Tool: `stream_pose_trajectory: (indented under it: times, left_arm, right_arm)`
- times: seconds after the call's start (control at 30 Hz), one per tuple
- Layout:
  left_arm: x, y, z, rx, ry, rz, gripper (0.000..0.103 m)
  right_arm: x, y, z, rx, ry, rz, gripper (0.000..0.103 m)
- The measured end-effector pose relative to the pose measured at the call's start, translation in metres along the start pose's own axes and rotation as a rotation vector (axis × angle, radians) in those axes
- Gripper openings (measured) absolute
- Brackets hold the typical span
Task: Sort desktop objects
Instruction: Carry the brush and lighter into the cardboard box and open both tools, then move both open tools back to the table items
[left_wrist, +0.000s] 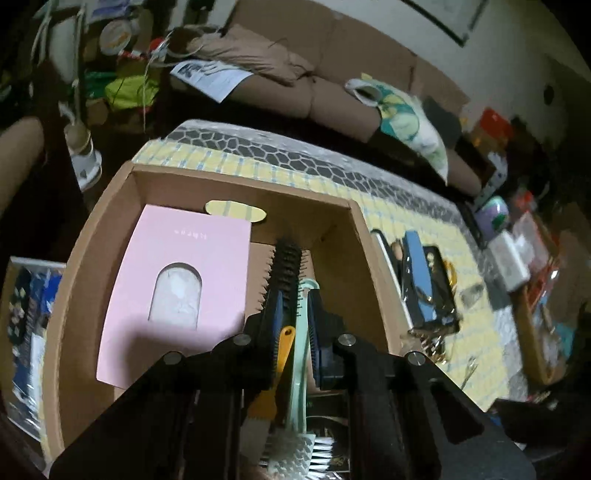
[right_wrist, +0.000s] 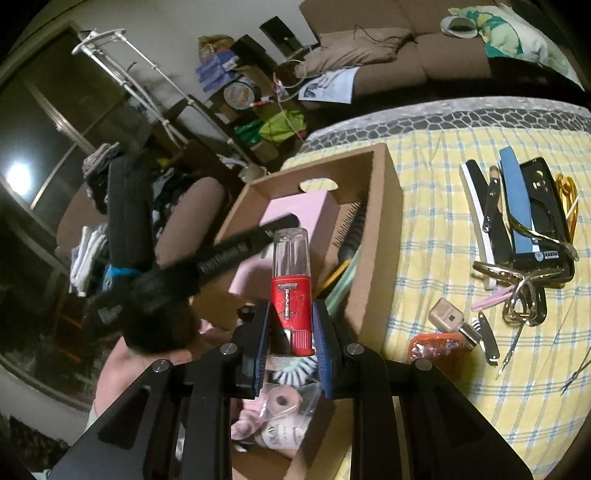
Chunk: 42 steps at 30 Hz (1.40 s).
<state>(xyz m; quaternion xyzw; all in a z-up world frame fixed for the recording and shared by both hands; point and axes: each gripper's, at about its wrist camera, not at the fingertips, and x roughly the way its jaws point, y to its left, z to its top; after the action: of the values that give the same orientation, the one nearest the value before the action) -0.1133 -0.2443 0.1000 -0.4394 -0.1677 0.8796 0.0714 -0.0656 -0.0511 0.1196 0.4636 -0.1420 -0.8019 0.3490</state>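
Observation:
A cardboard box (right_wrist: 388, 221) stands on the yellow checked cloth. It holds a pink carton (left_wrist: 177, 277), a black hairbrush (left_wrist: 288, 262), a mint brush (left_wrist: 299, 369) and an orange-handled tool (left_wrist: 284, 347). My left gripper (left_wrist: 294, 295) hovers over the box, shut, with nothing clamped; the brushes lie below it. In the right wrist view the left gripper's fingers (right_wrist: 236, 251) reach over the pink carton (right_wrist: 295, 206). My right gripper (right_wrist: 291, 332) is shut on a red bottle with a clear cap (right_wrist: 291, 295), held upright above the box's near end.
Right of the box lie a blue file (right_wrist: 517, 199), a black phone case (right_wrist: 546, 192), gold clips (right_wrist: 524, 291), an orange packet (right_wrist: 436, 343) and thin metal tools. A bag of pink rolls (right_wrist: 280, 406) sits in the box. A brown sofa (left_wrist: 332, 92) lies beyond the table.

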Motion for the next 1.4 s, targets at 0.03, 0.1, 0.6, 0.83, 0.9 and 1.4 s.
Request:
stream_pose_trajectory:
  times: [0.03,0.1,0.6,0.83,0.9,1.4]
  left_arm:
    - [-0.003,0.003,0.001,-0.006,0.005,-0.008,0.013]
    - [-0.014,0.008,0.001,-0.027,0.002,-0.025,0.013]
    - [-0.098,0.03,-0.053,-0.097,-0.004,-0.008,0.046]
    - [-0.094,0.015,-0.049,-0.023,0.0,0.0,0.046]
    - [-0.092,0.011,-0.048,-0.014,0.003,-0.006,0.046]
    - [-0.086,-0.01,-0.05,0.007,0.004,-0.054,0.076]
  right_arm:
    - [0.001,-0.001,0.001,0.002,0.001,-0.003,0.022]
    - [0.003,-0.002,0.003,0.003,0.003,-0.004,0.022]
    - [0.035,0.045,-0.028,-0.129,0.134,0.005,0.022]
    - [0.038,0.059,-0.05,-0.307,0.243,-0.14,0.022]
    - [0.036,0.062,-0.057,-0.36,0.271,-0.181,0.022]
    - [-0.043,0.027,-0.035,-0.213,0.075,-0.17,0.065]
